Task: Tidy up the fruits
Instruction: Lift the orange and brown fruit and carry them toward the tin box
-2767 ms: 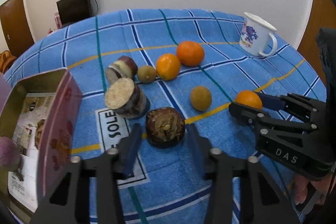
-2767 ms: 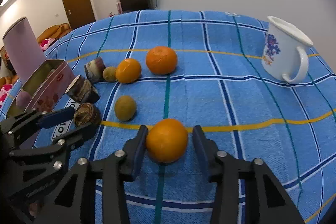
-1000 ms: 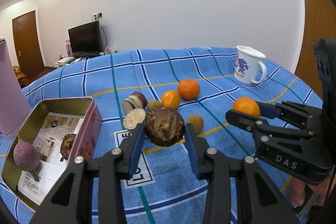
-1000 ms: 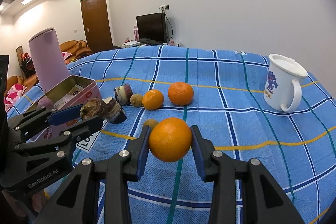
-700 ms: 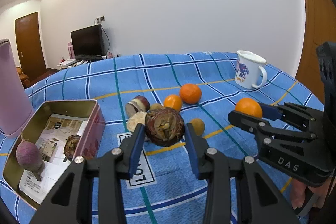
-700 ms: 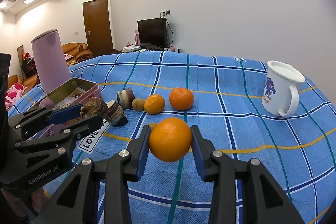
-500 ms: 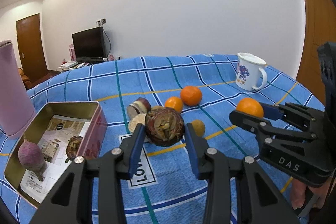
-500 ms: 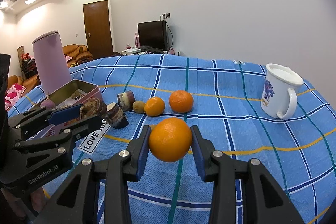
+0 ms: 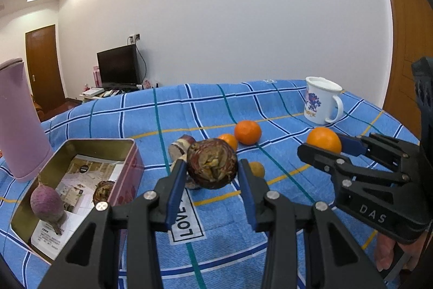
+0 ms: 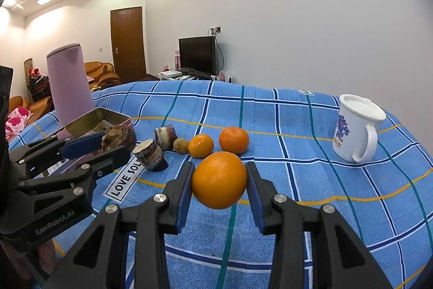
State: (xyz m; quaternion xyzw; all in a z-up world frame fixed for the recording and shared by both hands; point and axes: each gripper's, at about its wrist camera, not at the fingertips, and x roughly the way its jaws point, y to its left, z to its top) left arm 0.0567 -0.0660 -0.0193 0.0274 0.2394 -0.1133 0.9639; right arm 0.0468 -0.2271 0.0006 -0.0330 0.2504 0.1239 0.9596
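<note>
My left gripper is shut on a brown scaly round fruit, lifted above the blue checked cloth, just right of the open tin box. Inside the tin lie a purple round fruit and a brown one. My right gripper is shut on an orange, also held off the cloth; the left wrist view shows this orange at the right. On the cloth sit two smaller oranges, a kiwi-like brown fruit and two cut purple-skinned pieces.
A white printed mug stands at the right back of the table. A tall pink cylinder stands behind the tin box. A small yellow-brown fruit lies beyond my left fingertips. A hand holds the right gripper at the table's edge.
Both views have tilted up a little, showing more wall and room. Each gripper keeps its fruit held above the cloth; nothing on the table moved.
</note>
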